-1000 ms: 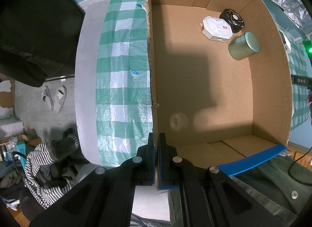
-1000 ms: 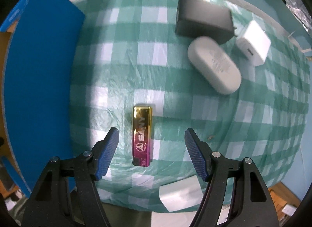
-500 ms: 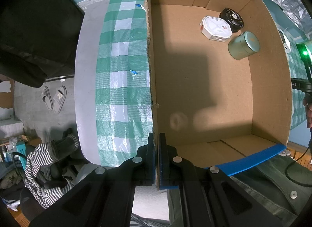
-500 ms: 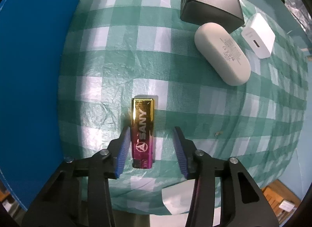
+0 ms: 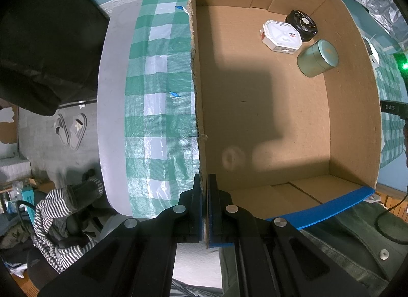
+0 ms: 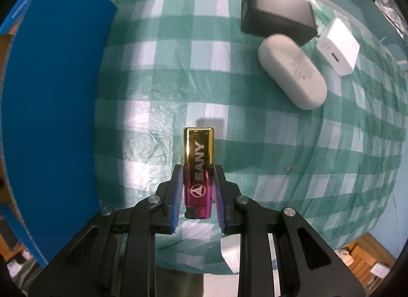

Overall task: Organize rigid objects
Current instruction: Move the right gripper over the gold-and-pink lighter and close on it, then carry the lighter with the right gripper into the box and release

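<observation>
Closest in, the right claw (image 6: 198, 189) has its two blue-padded fingers (image 6: 177, 195) pressed against the long sides of the gold-and-pink lighter (image 6: 199, 166), gripping its pink lower half so the gold end sticks out ahead. A square shadow on the checked cloth (image 6: 229, 108) just past the tip suggests the lighter is lifted a little off the tabletop rather than lying on it. Taking it across the narrow width makes sense: the flat sides give the pads something to bite on.

On the other side, the left claw (image 5: 205, 195) is pinched tight on the near corner of the cardboard box (image 5: 352, 108), one finger outside the wall and one inside. I'd judge that it holds the box steady while things are dropped in.

Further along the cloth, well apart from the lighter, sit a white oval case (image 6: 292, 72), touching a black power adapter (image 6: 278, 22) behind it, with a white plug cube (image 6: 338, 47) just beside them. They seem to be waiting their turn.

At the far end of the box floor, a green tin (image 5: 317, 58), a white octagonal case (image 5: 280, 35) and a black round object (image 5: 302, 24) cluster together, leaving most of the floor free for the lighter.
</observation>
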`<state>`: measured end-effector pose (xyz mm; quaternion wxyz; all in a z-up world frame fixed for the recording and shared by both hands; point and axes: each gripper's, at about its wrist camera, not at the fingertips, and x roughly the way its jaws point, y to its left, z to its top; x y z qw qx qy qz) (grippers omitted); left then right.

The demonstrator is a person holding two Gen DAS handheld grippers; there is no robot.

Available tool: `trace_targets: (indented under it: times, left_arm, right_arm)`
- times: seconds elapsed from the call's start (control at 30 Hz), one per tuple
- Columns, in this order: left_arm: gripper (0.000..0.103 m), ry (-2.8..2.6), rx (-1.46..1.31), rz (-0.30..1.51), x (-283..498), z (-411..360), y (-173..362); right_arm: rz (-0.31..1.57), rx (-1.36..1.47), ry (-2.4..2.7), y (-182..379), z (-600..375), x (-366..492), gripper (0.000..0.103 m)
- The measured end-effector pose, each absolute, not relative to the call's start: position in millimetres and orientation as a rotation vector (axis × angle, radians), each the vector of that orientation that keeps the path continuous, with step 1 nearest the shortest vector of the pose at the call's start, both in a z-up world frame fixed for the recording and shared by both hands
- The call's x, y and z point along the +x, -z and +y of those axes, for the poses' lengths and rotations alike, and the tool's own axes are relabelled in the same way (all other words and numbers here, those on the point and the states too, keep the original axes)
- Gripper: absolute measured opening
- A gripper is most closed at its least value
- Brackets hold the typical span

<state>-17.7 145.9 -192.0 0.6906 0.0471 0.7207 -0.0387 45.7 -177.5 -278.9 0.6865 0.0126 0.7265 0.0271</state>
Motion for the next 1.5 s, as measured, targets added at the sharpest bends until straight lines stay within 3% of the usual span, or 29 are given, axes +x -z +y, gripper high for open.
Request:
trace_targets:
  times: [0.97, 1.5]
  left_arm:
    - [0.003, 0.087, 0.105, 1.611, -18, 146, 192]
    - [0.003, 0.088, 0.105, 1.611, -18, 146, 192]
  right_arm:
    - [1.439, -0.123, -0.309, 147, -103, 89, 0.022]
    - [1.468, -0.260, -0.433, 167, -31, 92, 0.022]
